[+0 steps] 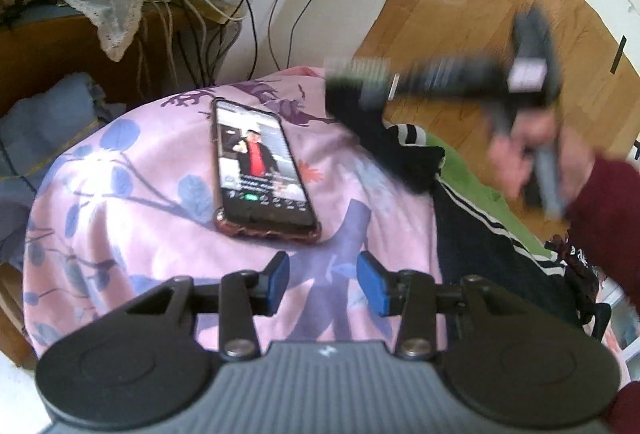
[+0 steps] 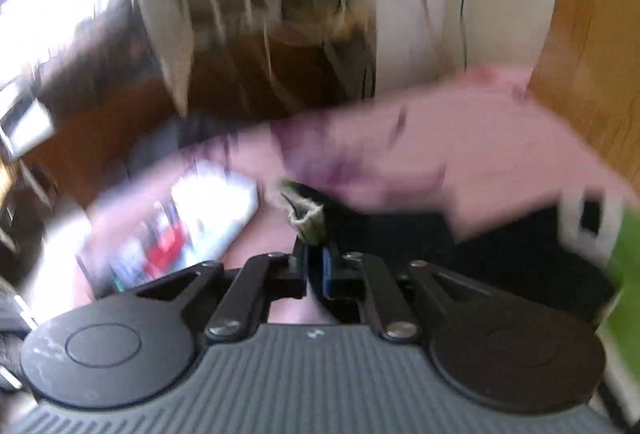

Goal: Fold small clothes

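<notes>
A black garment with white stripes point(image 1: 480, 234) lies along the right side of the pink floral bedsheet point(image 1: 120, 226). One end of it point(image 1: 404, 150) is lifted by my right gripper point(image 1: 340, 86), which shows blurred and is held by a hand in a maroon sleeve point(image 1: 600, 202). In the right wrist view that gripper point(image 2: 314, 254) is shut on the garment's pale-hemmed edge point(image 2: 308, 218). My left gripper point(image 1: 323, 270) hovers over the sheet with its blue pads point(image 1: 280, 270) apart and nothing between them.
A phone point(image 1: 260, 162) with a lit screen lies on the sheet just ahead of the left gripper. A green cloth point(image 1: 472, 174) lies under the garment. Blue clothes point(image 1: 48, 122) are piled at left. Behind are a wooden cabinet point(image 1: 60, 46) with cables, and wood floor point(image 1: 460, 14) at right.
</notes>
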